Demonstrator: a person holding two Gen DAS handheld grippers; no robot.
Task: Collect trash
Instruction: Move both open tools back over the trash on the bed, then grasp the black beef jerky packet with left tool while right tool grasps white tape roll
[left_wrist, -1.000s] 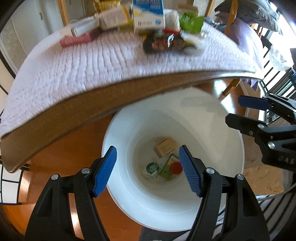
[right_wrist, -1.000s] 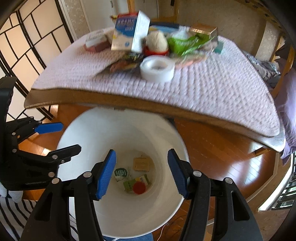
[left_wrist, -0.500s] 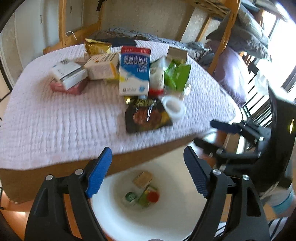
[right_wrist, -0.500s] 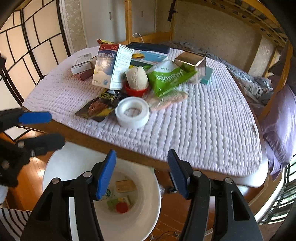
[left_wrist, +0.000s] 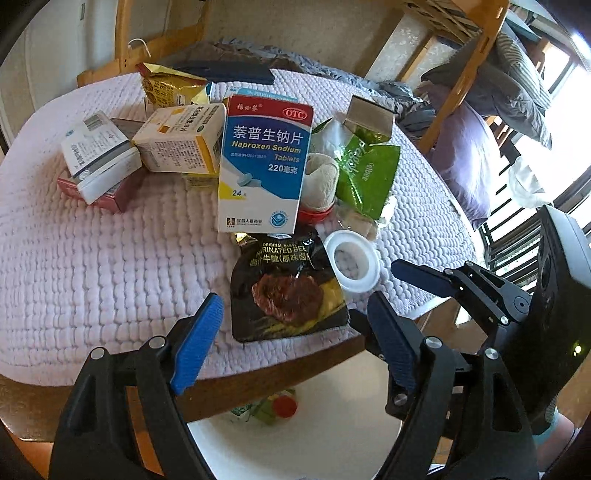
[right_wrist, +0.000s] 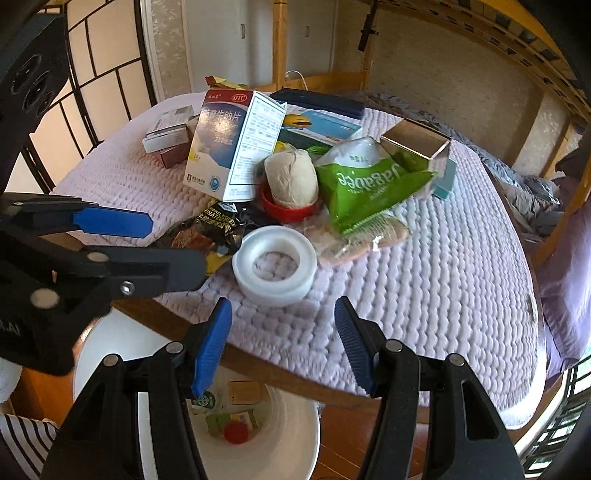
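A: Both of your grippers are empty. The left gripper (left_wrist: 295, 339) has its jaws parted with nothing between the pads, and the right gripper (right_wrist: 282, 343) stands slack and bare as well.

B: Why hover at the table edge?

A: I'd judge you're lining up the next pick. The trash sits in a heap on the quilted table cover (left_wrist: 92, 258), and the white bin (right_wrist: 288, 443) waits on the floor just under the near edge, so anything lifted only has to travel a short way back and down. In your left view the black beef pouch (left_wrist: 288, 291) lies flat at twelve o'clock between the pads, nearest of all. In your right view the white tape ring (right_wrist: 275, 266) sits at twelve o'clock, just ahead of the fingers.

B: What does each camera add?

A: The left one reads the face of the blue medicine box (left_wrist: 264, 166) standing behind the pouch, with the yellow box (left_wrist: 181, 138) and the gold snack bag (left_wrist: 170, 86) at ten and eleven o'clock. The right one shows the green crisp bag (right_wrist: 362, 184) at one o'clock, the wrapped lump in its red cap (right_wrist: 290, 184), and deeper into the bin: a tan carton (right_wrist: 243, 393) and a red cap (right_wrist: 235, 432) already dropped there. The left view catches only a sliver of that.
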